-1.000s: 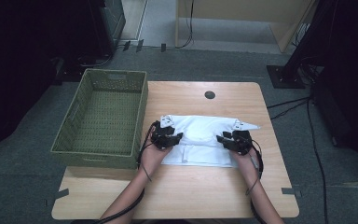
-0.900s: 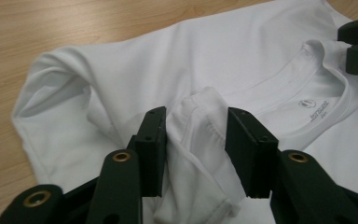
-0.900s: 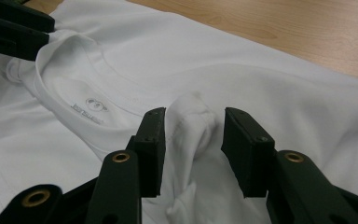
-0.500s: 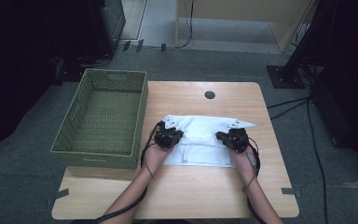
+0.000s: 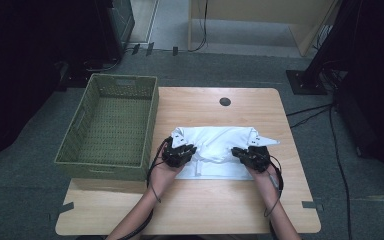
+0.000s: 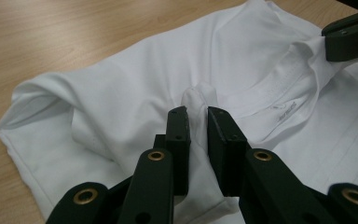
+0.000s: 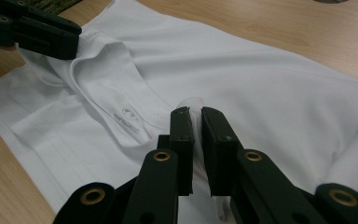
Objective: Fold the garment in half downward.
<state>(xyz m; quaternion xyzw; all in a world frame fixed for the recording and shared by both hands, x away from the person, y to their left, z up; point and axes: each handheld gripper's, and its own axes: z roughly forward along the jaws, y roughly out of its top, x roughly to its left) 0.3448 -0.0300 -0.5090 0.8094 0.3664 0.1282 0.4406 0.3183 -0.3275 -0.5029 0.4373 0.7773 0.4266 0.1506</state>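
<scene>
Both grips are made, left gripper point(image 6: 196, 122) and right gripper point(image 7: 196, 120) each clamped on a pinch of the shirt point(image 5: 220, 142) mid-surface; folding remains.

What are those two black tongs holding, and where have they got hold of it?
Both hold the white shirt. The left tongs pinch a raised fold of cloth near the collar; the right tongs pinch another fold beside the collar's label.

Print on the white shirt point(image 7: 242, 74) collar label point(image 7: 129, 115) is too small to read; beside it, the other tongs point(image 7: 51, 37) run off the frame's top-left edge.
</scene>
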